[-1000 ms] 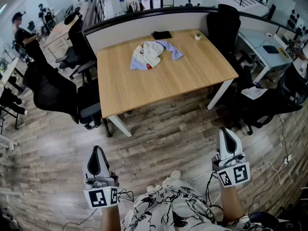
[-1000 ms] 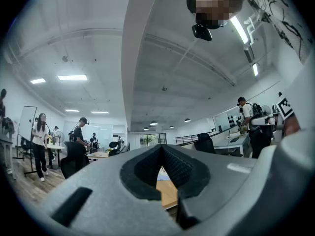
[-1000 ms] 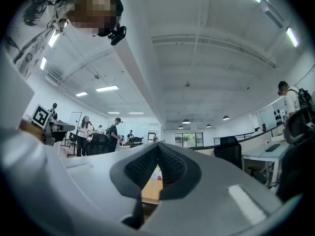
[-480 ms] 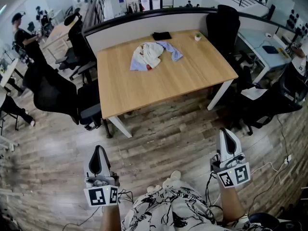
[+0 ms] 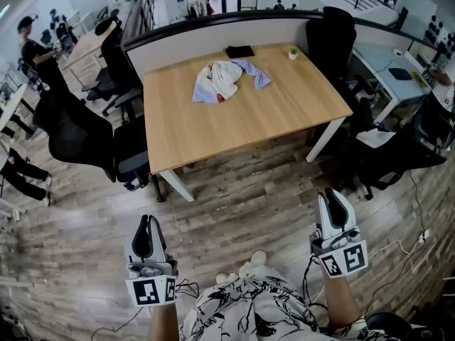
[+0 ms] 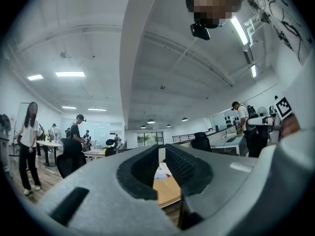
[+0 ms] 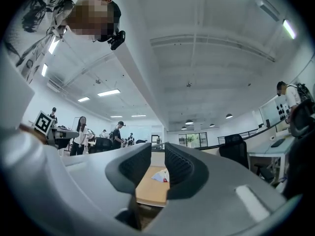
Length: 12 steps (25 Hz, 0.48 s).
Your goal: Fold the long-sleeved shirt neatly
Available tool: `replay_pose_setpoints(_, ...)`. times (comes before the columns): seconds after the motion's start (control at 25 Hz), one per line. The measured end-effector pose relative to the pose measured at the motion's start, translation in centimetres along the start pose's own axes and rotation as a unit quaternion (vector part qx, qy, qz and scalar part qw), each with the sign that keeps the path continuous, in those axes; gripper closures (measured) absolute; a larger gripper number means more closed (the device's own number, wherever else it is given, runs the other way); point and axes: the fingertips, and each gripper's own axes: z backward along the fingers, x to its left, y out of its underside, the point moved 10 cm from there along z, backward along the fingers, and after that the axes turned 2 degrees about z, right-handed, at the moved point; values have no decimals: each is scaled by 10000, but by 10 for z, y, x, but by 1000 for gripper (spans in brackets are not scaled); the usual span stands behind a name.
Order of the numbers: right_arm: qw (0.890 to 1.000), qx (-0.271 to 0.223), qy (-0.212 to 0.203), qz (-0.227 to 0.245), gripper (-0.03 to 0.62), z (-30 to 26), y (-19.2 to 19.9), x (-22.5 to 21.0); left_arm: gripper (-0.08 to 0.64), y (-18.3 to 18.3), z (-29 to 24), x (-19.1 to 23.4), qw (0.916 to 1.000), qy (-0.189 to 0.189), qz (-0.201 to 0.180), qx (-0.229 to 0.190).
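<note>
1. Two tools are held low over the wooden floor [image 5: 242, 204], one on either side of the person's patterned top [image 5: 249, 311], well short of the worktop [image 5: 234, 130].
2. Left tool [image 5: 147, 220]: its jaws have just been opening and stand only a sliver apart – nothing lies between them, and the gap looks through to the worktop far beyond.
3. Right tool [image 5: 332, 192]: its jaws have also just been opening, to a slightly wider slit, and it too holds nothing.
4. Bare light wood takes up the near half of the worktop, from the near edge up to the middle.
5. Long-sleeved shirt [image 5: 224, 79]: a crumpled white and pale-blue heap with a spot of red, on the far half of the worktop, about midway between the left and right edges – touched by neither tool.
6. Flat black item [image 5: 239, 51]: at the far edge, just behind the shirt.
7. Small potted plant [image 5: 292, 52]: near the far right corner.
8. Low partition [image 5: 213, 38] runs along the far edge, with black office chairs [image 5: 78, 137] off the left edge.
</note>
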Motion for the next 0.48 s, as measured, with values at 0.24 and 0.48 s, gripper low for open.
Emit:
replay_pose_setpoints(0.24,9999,17,-146,-44,400,-2,2,-1,377,3,-1,0,9999,-144,73,51)
replay_pose_setpoints(0.48,9997,-32,-238,-91,275,-4,3,0,234,2,-4,1,9997,-228,-32,20)
